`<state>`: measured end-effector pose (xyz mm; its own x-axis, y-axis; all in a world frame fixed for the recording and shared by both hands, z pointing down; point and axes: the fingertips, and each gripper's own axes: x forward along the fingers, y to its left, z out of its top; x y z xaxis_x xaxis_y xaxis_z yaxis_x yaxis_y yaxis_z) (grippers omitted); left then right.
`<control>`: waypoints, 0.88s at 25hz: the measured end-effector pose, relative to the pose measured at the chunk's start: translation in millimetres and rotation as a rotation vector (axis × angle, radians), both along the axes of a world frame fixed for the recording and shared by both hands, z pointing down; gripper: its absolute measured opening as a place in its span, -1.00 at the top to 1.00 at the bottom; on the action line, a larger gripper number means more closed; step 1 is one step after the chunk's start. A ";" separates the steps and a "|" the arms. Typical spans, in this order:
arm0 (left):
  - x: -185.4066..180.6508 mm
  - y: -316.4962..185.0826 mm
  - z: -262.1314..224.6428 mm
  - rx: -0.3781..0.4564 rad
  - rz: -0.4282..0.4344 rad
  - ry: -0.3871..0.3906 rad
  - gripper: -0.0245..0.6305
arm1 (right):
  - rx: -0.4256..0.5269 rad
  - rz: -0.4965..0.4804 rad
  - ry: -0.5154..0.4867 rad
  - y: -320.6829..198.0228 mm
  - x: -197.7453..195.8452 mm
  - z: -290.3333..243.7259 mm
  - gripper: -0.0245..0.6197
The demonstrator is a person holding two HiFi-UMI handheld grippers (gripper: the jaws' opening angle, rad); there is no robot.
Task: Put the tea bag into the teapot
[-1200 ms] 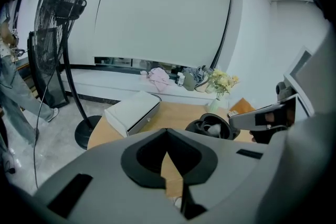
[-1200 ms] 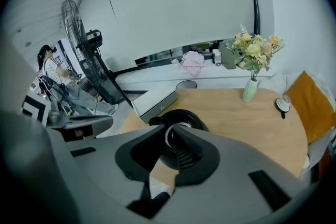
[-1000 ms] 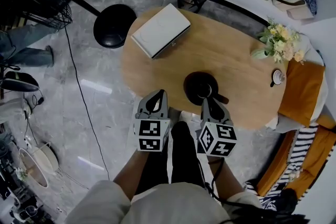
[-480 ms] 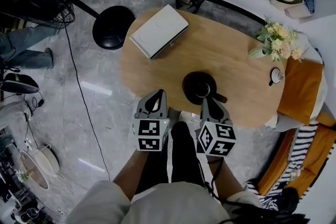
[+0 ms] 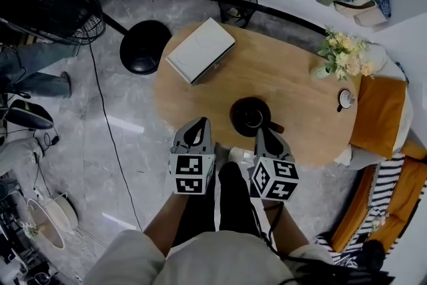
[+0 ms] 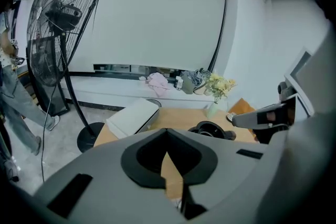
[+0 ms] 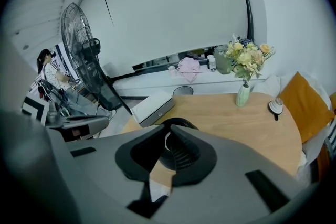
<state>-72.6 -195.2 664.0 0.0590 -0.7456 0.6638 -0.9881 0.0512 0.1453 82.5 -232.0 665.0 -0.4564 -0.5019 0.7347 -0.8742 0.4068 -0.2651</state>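
Head view: the black teapot [image 5: 251,116] stands open-topped on the wooden table [image 5: 297,77], its dark inside unreadable. Left gripper [image 5: 202,121] and right gripper [image 5: 261,131] hover at the near edge, both jaws pinched together on nothing, the right just beside the pot.

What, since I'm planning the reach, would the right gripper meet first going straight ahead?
Probably the black teapot, standing on the table just past the closed fingers of the right gripper; exact depth is unclear.

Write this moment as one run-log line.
left gripper: shut, empty | right gripper: shut, empty | teapot: on table, ahead of right gripper | tea bag: not visible
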 end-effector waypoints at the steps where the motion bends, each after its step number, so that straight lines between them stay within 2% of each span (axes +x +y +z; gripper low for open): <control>1: -0.2 0.0 -2.2 0.003 0.001 -0.002 0.91 | 0.004 0.002 -0.001 0.0 0.1 -2.6 0.80; 15: 7.3 -20.7 -47.9 0.074 0.018 -0.017 0.91 | 0.070 0.011 -0.017 -10.0 5.8 -48.0 0.81; 22: 11.1 -40.1 -82.3 0.139 0.020 -0.012 0.91 | 0.148 0.010 -0.034 -31.2 2.9 -88.2 0.81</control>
